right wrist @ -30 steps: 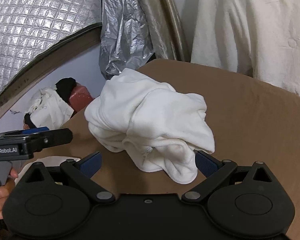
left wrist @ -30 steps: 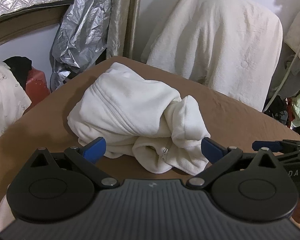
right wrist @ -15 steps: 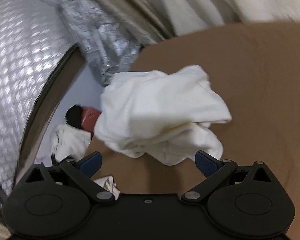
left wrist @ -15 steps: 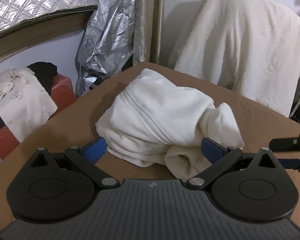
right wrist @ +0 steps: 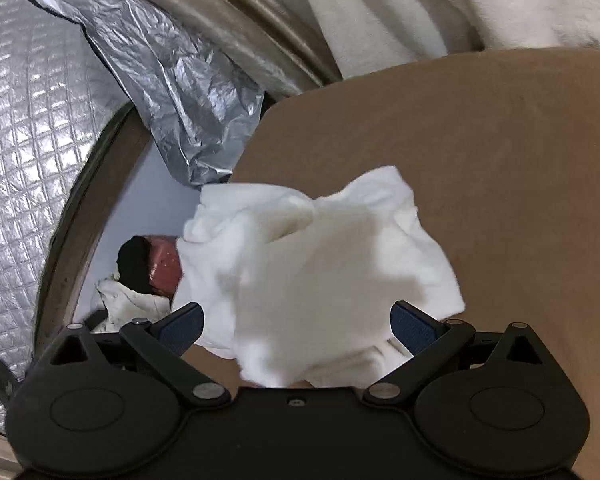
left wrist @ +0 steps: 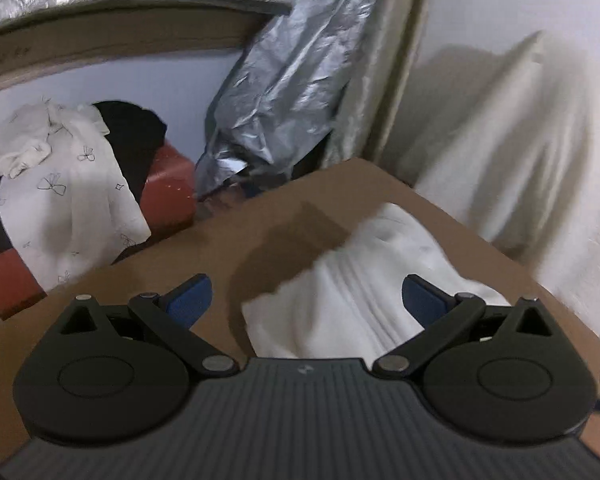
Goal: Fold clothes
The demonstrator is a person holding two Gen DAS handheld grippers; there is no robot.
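A crumpled white garment (left wrist: 364, 280) lies bunched on the brown table (left wrist: 180, 280), filling the lower centre-right of the left wrist view, its outline blurred. The left gripper (left wrist: 306, 300) has its blue-padded jaws spread wide, nothing pinched between them — the cloth sits between and beyond the right-hand pad. In the right wrist view the same garment (right wrist: 312, 272) takes up the middle of the frame, and the right gripper (right wrist: 296, 326) is likewise spread wide, the fabric lying between its pads, ungripped. Silver foil sheeting (right wrist: 172, 80) hangs at upper left.
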